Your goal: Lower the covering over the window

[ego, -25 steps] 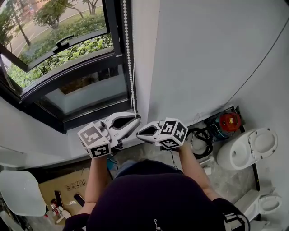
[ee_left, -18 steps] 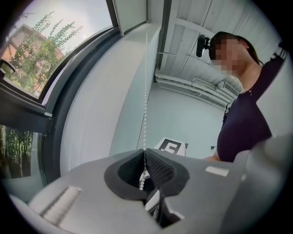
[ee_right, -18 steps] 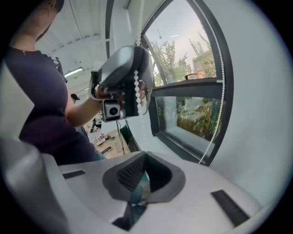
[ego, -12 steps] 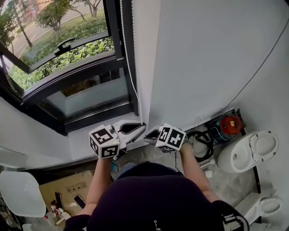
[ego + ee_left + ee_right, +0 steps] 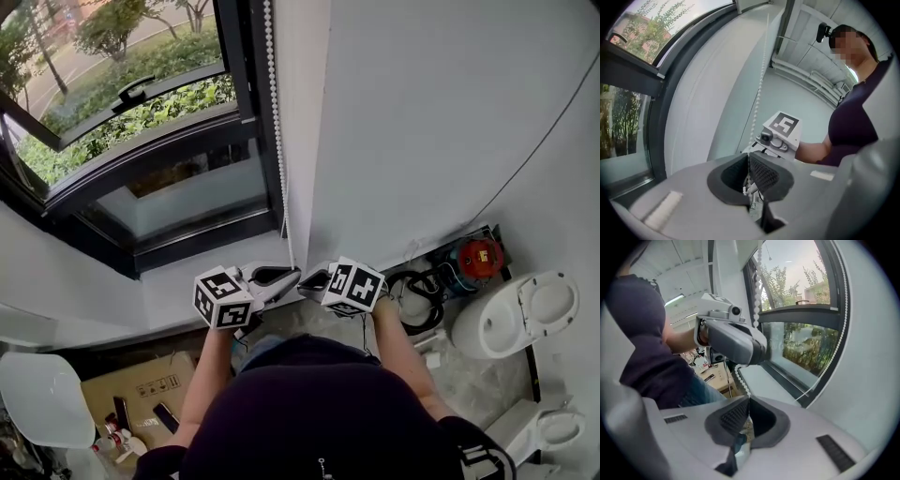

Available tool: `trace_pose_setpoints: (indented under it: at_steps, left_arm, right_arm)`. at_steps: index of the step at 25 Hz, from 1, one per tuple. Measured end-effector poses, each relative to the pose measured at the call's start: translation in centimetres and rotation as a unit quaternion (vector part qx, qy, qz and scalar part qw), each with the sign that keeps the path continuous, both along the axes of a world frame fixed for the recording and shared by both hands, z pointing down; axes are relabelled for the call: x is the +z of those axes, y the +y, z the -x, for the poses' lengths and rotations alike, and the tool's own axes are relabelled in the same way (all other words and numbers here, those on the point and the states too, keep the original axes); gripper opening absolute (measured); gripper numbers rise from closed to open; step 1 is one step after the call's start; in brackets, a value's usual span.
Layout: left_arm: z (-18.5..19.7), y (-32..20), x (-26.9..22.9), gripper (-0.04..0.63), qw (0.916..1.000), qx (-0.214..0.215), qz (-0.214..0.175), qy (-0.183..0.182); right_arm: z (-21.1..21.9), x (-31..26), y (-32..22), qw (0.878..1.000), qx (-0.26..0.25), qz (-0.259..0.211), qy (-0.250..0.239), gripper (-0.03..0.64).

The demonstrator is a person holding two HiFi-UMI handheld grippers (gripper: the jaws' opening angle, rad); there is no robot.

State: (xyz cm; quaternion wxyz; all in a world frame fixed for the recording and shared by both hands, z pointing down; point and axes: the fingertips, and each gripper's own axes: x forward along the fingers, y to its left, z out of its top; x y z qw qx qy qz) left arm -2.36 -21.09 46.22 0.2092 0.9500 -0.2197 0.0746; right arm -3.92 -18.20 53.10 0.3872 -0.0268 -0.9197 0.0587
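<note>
The bead chain (image 5: 275, 112) runs down the window (image 5: 141, 141) frame at upper centre, its top cut off. The left hand-held gripper (image 5: 289, 277) and right hand-held gripper (image 5: 305, 278) are both clamped on it. At lower left, the cardboard box (image 5: 141, 386) contents are unclear.

Head view: white beaded pull cord (image 5: 277, 141) runs off the top edge, upper end not shown. Its lower end is hidden behind the tips of left gripper (image 5: 294, 275) and right gripper (image 5: 306, 278). Right gripper view: cord enters the closed jaws, contact point hidden. Brown cardboard box (image 5: 122, 389): print too small to read. White ceramic fixture (image 5: 562, 424) clipped by right edge.
</note>
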Motion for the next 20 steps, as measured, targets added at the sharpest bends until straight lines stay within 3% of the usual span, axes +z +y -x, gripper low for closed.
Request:
trace_pose_setpoints:
  at_steps: [12, 20]
  left_arm:
    - [-0.9, -0.6, 1.0, 0.015, 0.9991, -0.004, 0.023, 0.036]
    - [0.2, 0.2, 1.0, 0.015, 0.9985, -0.009, 0.011, 0.053]
  right_arm:
    - [-1.3, -0.3, -0.1, 1.000, 0.014, 0.001, -0.014, 0.012]
    - [-0.1, -0.1, 0.4, 0.999, 0.028, 0.000, -0.032, 0.012]
